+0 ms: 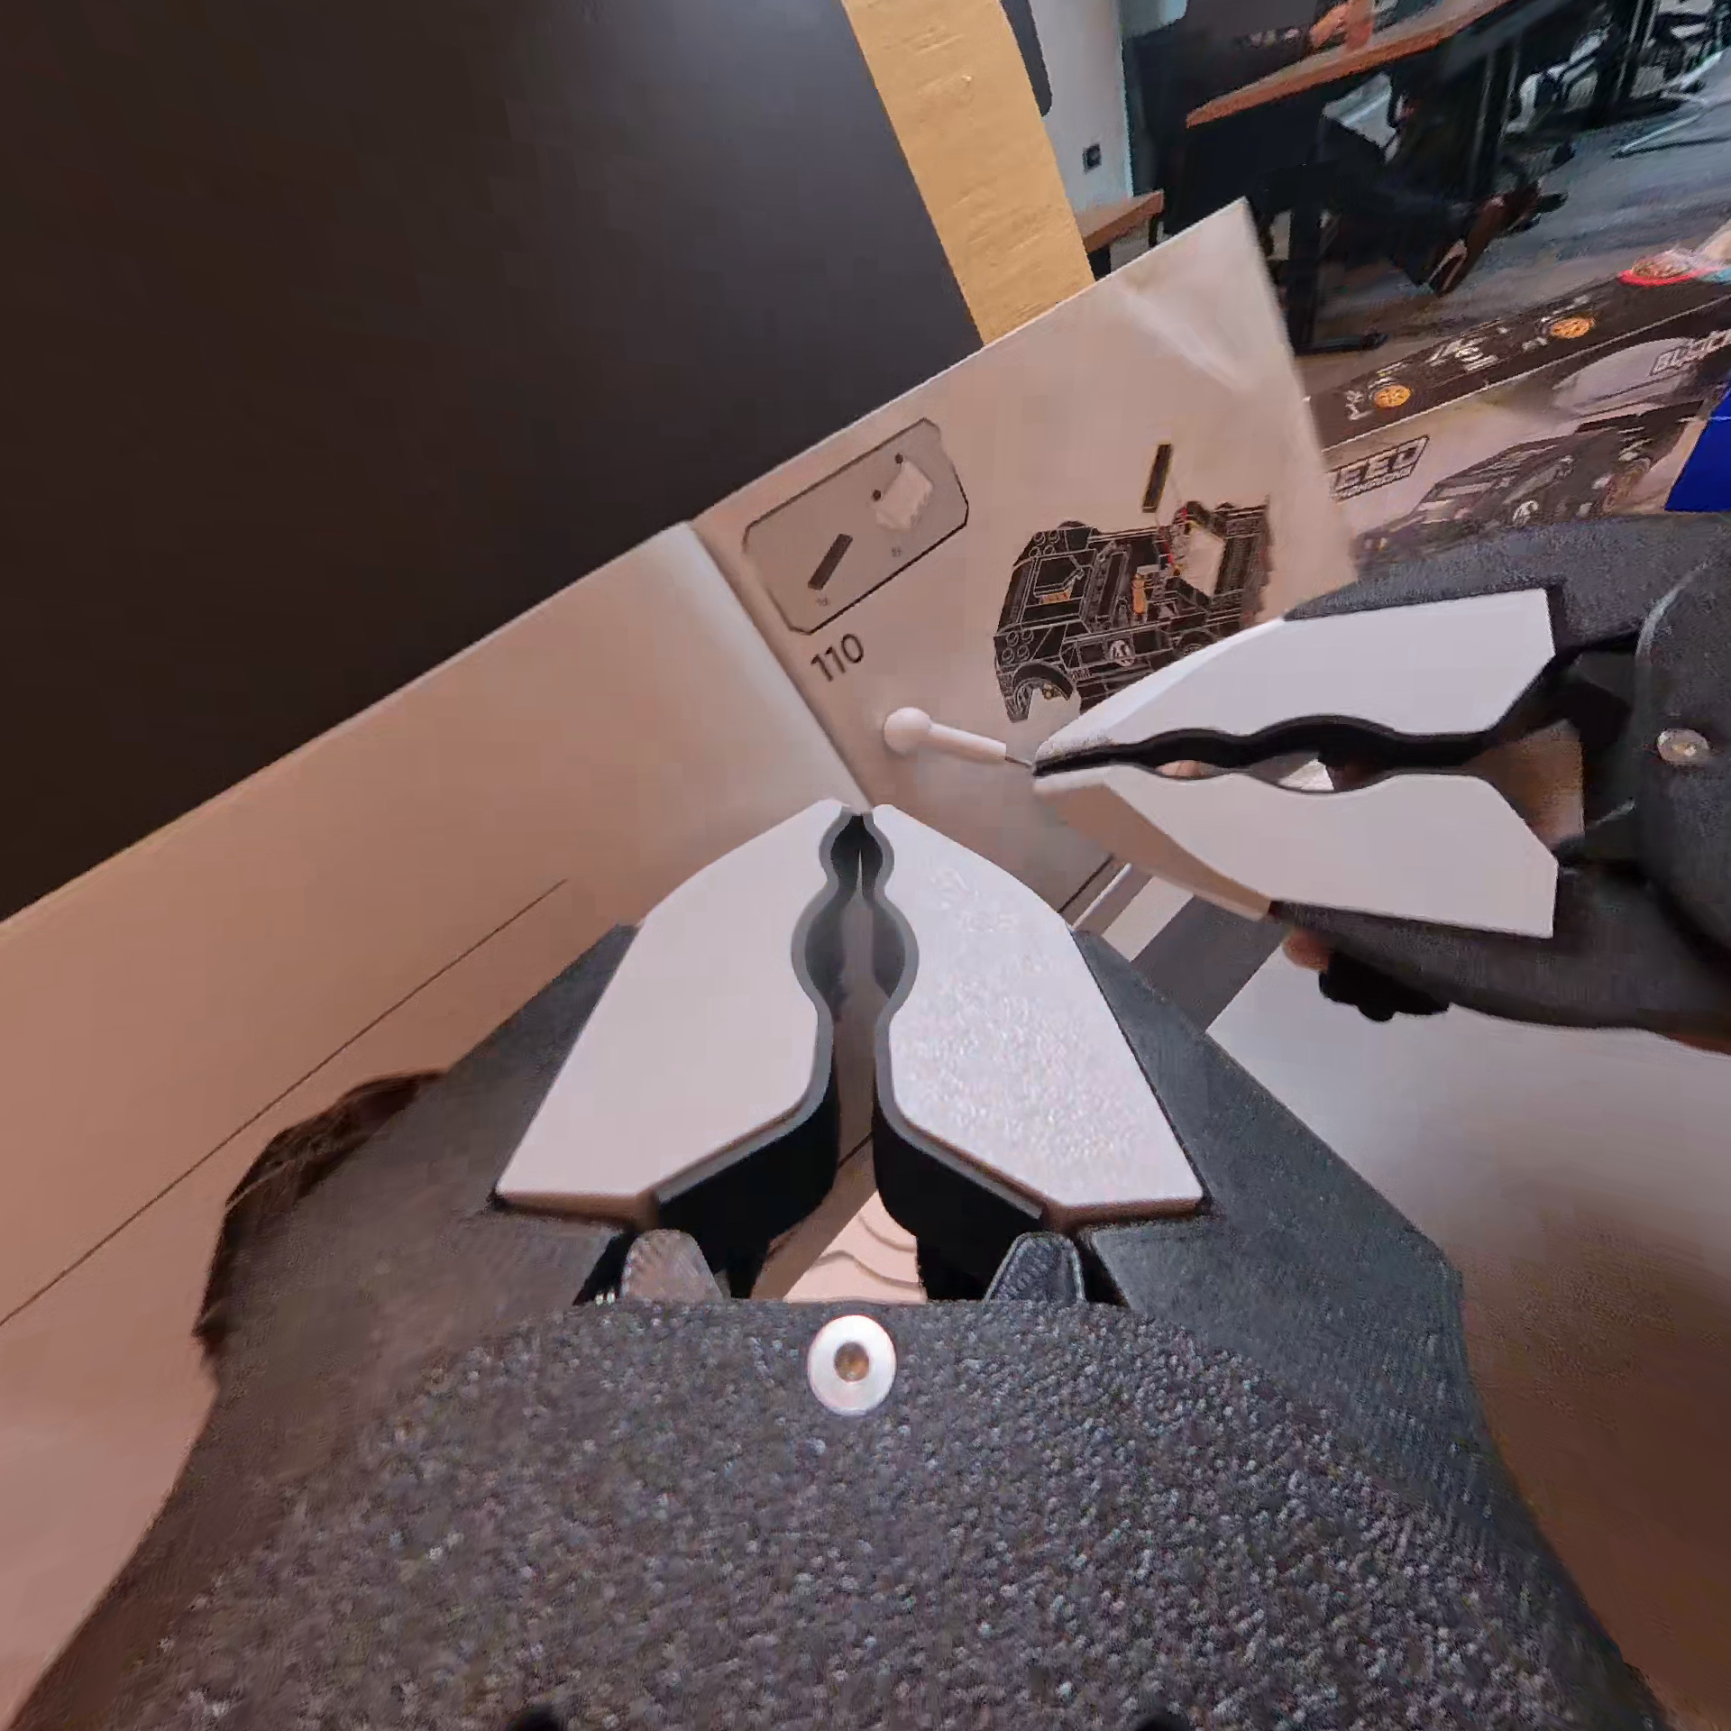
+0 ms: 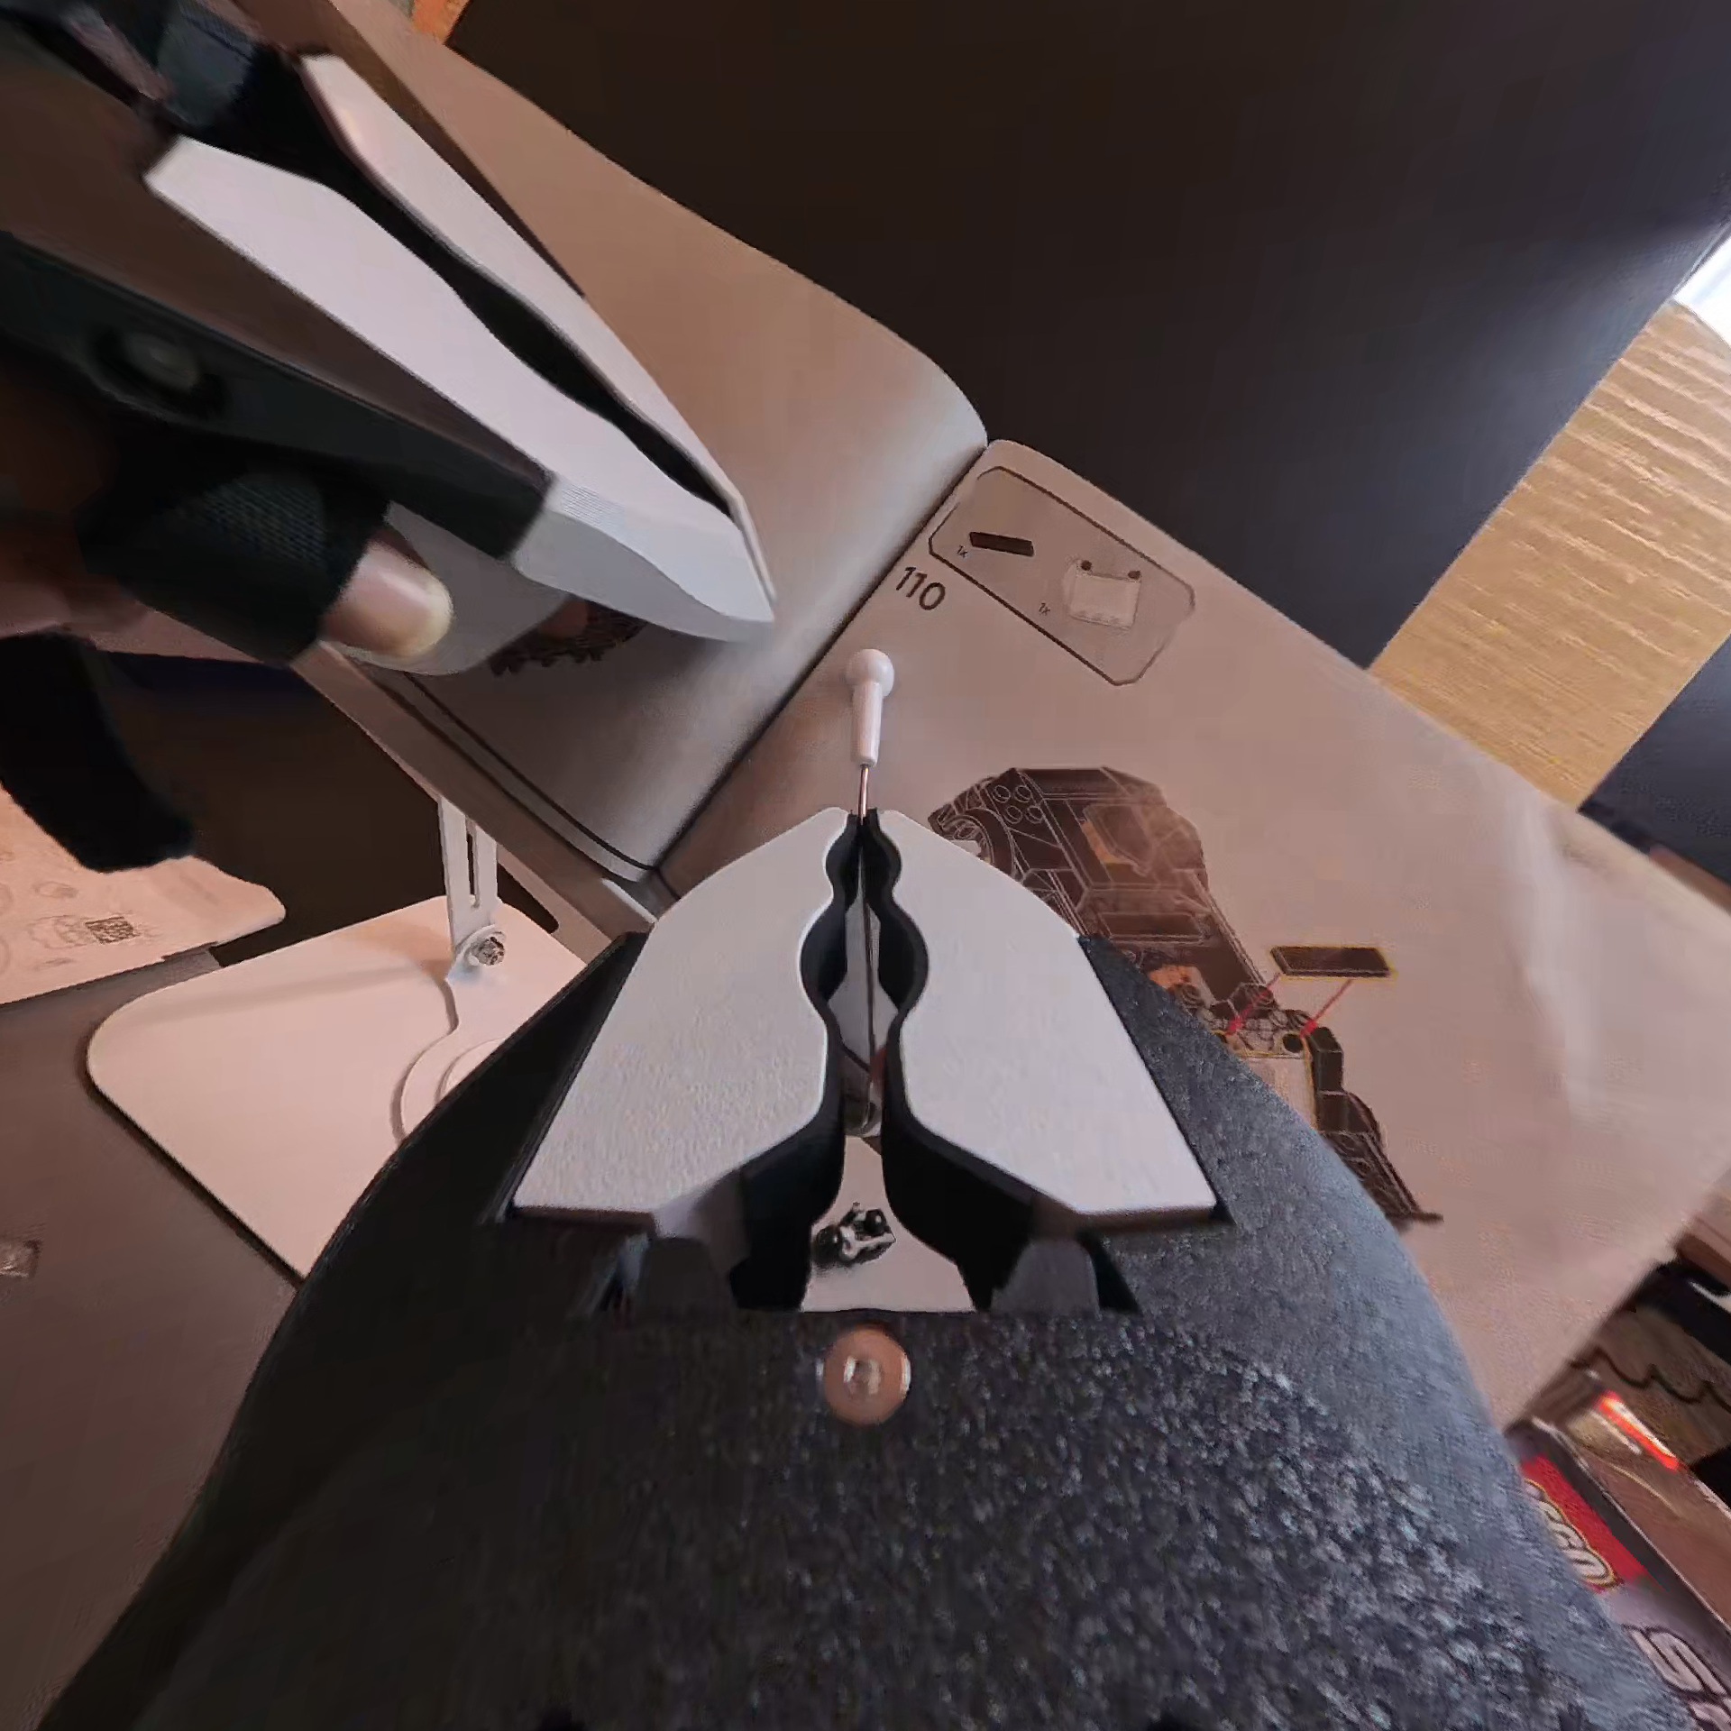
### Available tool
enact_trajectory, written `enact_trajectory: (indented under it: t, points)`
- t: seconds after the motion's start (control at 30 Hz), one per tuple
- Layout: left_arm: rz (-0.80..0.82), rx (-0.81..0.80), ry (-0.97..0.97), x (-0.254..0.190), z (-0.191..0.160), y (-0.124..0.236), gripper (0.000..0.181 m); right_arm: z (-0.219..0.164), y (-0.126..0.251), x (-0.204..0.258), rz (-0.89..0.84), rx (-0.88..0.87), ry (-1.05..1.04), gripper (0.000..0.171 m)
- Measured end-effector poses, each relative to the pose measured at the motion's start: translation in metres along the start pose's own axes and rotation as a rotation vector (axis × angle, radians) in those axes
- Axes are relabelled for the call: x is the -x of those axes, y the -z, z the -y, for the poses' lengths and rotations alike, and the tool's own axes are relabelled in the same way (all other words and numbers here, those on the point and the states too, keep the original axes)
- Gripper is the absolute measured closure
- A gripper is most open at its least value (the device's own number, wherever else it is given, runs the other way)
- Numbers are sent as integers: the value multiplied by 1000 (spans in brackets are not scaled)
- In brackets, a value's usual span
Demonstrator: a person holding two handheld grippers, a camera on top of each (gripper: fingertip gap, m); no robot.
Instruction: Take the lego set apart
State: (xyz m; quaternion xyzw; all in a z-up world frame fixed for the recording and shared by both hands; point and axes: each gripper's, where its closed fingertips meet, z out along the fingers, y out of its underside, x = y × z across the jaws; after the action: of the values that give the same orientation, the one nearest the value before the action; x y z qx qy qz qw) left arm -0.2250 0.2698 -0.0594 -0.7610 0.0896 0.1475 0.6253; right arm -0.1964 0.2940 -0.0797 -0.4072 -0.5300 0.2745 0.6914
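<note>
Two matching tools: left gripper (image 1: 859, 824) and right gripper (image 2: 866, 822), each with white fingers (image 1: 693, 1040), wavy black inner pads, rough black printed body, one silver screw (image 1: 850, 1363) at centre. Black fingerless glove (image 2: 220, 553) on hand.

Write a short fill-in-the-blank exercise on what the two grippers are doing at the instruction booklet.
1. The right gripper is shut on a thin pin with a ____ ball head.
2. The pin's head touches the open instruction booklet, which leans on a ____ stand.
3. The left gripper has its jaws ____.

Missing words: white; white; shut
</note>
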Motion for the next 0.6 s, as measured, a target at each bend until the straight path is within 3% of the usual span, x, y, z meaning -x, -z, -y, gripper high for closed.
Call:
enact_trajectory:
  t: [0.17,0.3,0.43,0.6]
  points:
    - [153,-31,110,37,-18,45,180,0,-1,3,17,21,64,170]
    - [286,-27,202,72,-44,78,161,-1,-2,5,24,33,82,170]
    - [307,17,254,86,-65,85,142,-1,-3,5,12,34,53,170]
    - [320,53,232,88,-74,81,138,-1,-3,4,7,31,16,170]
